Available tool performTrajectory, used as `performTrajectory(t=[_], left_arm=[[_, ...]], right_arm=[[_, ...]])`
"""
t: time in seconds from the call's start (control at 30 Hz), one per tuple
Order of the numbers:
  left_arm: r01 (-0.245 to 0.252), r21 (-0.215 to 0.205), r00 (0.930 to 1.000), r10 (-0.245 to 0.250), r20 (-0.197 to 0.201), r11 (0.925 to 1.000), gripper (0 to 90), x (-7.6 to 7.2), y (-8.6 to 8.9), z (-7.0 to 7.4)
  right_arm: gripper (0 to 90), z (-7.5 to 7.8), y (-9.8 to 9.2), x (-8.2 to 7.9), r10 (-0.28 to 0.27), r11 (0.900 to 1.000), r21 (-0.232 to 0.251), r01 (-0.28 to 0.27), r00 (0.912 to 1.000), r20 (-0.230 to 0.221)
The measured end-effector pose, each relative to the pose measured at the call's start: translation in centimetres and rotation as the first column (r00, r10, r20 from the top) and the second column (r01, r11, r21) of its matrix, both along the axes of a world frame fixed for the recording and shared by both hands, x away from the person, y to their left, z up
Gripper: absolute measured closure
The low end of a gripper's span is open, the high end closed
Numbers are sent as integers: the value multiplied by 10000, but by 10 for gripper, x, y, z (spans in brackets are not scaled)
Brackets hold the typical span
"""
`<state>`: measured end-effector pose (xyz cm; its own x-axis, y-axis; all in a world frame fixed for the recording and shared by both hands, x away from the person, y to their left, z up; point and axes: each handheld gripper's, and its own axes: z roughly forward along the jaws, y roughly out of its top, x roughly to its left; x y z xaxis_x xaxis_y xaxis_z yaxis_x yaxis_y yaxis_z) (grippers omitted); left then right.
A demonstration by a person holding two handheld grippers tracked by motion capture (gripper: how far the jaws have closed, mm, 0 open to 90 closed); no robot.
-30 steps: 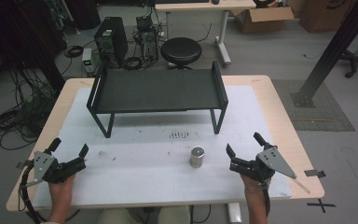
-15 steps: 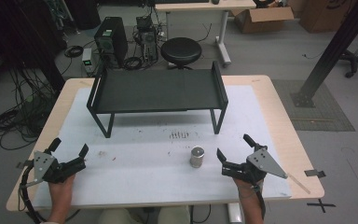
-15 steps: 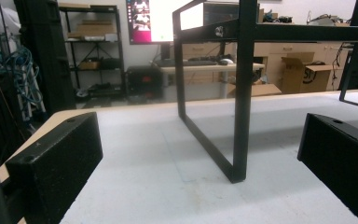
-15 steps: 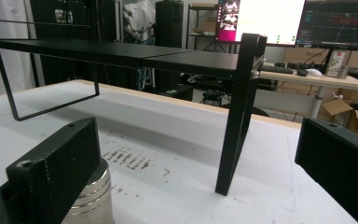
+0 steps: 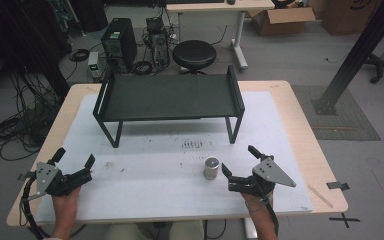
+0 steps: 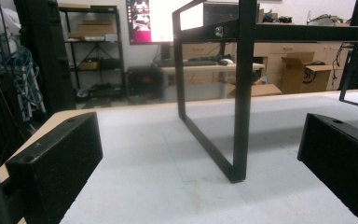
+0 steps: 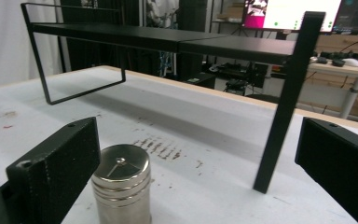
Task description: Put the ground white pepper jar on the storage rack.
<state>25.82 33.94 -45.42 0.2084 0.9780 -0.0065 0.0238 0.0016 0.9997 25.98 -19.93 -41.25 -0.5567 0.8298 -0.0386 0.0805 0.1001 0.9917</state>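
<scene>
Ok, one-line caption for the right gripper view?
Open right tool approaching a small metal canister on the white table, black shelf rack behind.

The metal canister (image 5: 211,167) stands upright just at 10 o'clock of the right hand-held gripper (image 5: 239,165), whose jaws gape with the canister near the left one, not between them. Beyond, at 12 o'clock, the black rack (image 5: 169,97) bars the way with its legs; room passes beneath its shelf. Bare counter (image 5: 150,175) lies open between the canister and the left hand-held gripper (image 5: 74,159).
</scene>
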Motion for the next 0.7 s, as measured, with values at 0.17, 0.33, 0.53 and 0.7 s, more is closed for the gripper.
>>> performTrajectory(t=[0.17,0.33,0.53,0.7], left_arm=[[1,6,10000,-1,1,10000,2,0,0,0],[0,0,10000,0,7,10000,2,0,0,0],[3,4,10000,-3,4,10000,2,0,0,0],[2,0,10000,-2,8,10000,2,0,0,0]], right_arm=[[0,-2,7,2,225,9997,-48,-226,9997,-135],[0,-5,14,3,453,9988,-146,-457,9986,-269],[0,-7,21,6,628,9976,-265,-641,9969,-465],[0,-9,25,8,688,9967,-385,-714,9955,-651]])
